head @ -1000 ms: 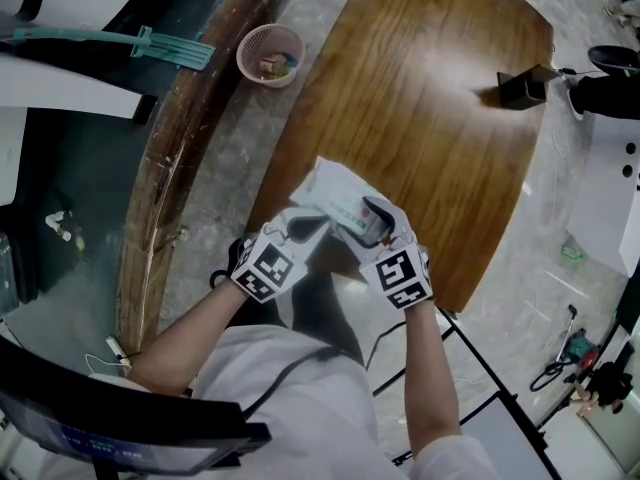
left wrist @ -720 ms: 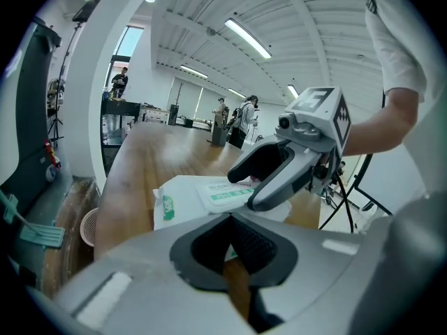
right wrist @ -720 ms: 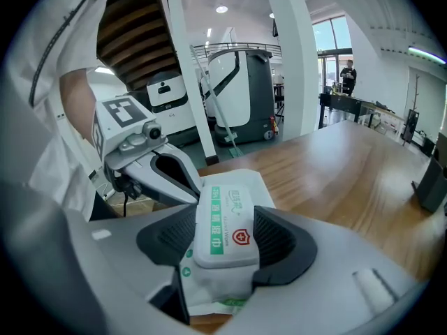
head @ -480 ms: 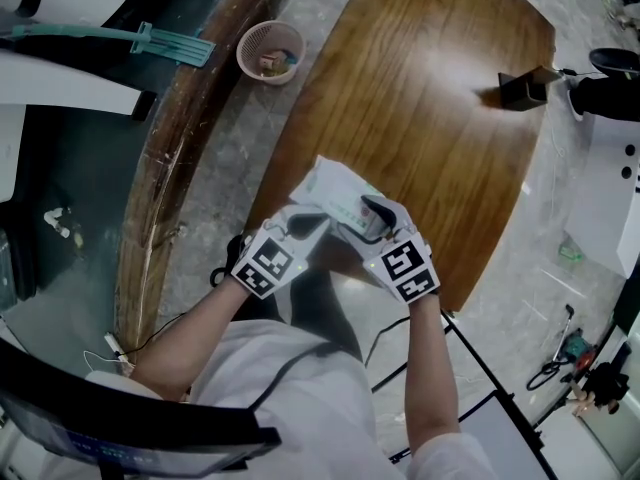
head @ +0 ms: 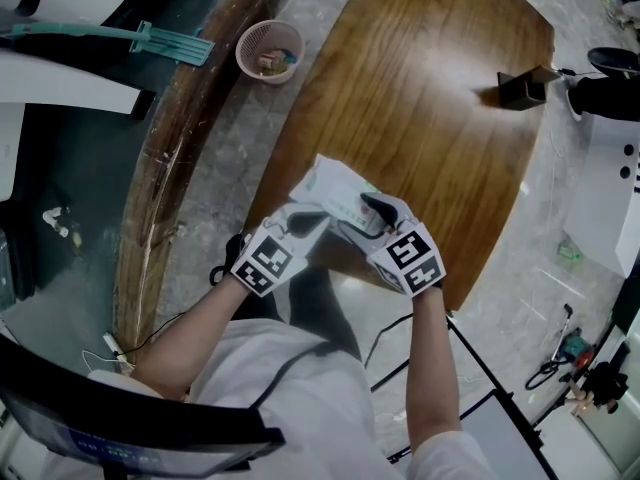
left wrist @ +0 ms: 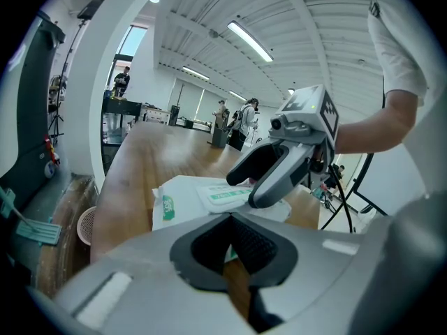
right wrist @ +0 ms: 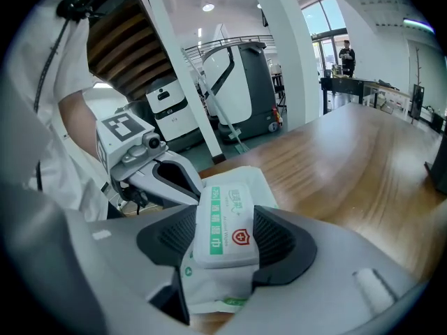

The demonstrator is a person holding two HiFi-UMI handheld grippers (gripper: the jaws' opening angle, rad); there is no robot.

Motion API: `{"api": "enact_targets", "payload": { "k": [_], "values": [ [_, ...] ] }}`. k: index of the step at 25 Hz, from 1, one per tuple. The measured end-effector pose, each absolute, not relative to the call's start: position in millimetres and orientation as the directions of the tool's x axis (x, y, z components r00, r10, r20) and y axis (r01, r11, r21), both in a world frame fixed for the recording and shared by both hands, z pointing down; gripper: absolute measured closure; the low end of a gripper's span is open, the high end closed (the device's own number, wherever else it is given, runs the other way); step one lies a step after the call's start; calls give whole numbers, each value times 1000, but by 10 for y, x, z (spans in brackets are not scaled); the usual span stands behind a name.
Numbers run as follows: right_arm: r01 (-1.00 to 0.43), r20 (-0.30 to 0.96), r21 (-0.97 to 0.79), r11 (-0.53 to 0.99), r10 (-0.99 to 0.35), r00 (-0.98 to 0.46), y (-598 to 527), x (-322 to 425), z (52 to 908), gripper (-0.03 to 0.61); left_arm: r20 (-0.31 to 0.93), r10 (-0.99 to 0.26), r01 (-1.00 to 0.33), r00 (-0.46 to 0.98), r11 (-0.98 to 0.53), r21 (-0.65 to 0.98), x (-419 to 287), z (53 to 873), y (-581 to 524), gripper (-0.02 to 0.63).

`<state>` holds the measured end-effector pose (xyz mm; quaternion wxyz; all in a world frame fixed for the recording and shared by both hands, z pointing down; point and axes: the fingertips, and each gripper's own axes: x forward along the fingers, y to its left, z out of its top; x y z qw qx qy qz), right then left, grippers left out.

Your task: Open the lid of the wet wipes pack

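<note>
Grip for lid opening, at 6 o'clock on brown oval wooden table [head: 420,98].

- **At 7 o'clock of white soft-film wet wipes pack with green print [head: 335,190]:** grey left gripper with marker cube [head: 310,219], clenched on the pack's near edge. Judged to anchor the pack against the pull to come.
- **At pack centre:** white rigid lid with green stripe and red shield [right wrist: 223,232], by the look of it not yet swung open.
- **At 5 o'clock of the pack:** grey right gripper with marker cube [head: 372,215], clamped across the lid's two long sides, with black ribbed pads [right wrist: 279,239] against both. Placed, apparently, to lift the flap off its seat.
- **Well apart, off the table at 11 o'clock:** pink round mesh basket [head: 270,53].
- **At 2 o'clock on the table:** small black block [head: 522,89].

Count: one pack, one lid, two grippers, one table, one basket, one block.
</note>
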<state>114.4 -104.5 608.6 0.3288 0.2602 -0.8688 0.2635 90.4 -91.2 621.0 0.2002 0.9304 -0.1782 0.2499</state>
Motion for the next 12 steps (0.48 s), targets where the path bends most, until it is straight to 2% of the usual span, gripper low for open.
{"api": "enact_targets", "payload": {
  "k": [12],
  "values": [
    [-581, 687, -420, 697, -173, -705, -1059, 1144, 6050, 328, 540, -231, -442, 810, -845, 302, 867, 6249, -893, 611]
  ]
}}
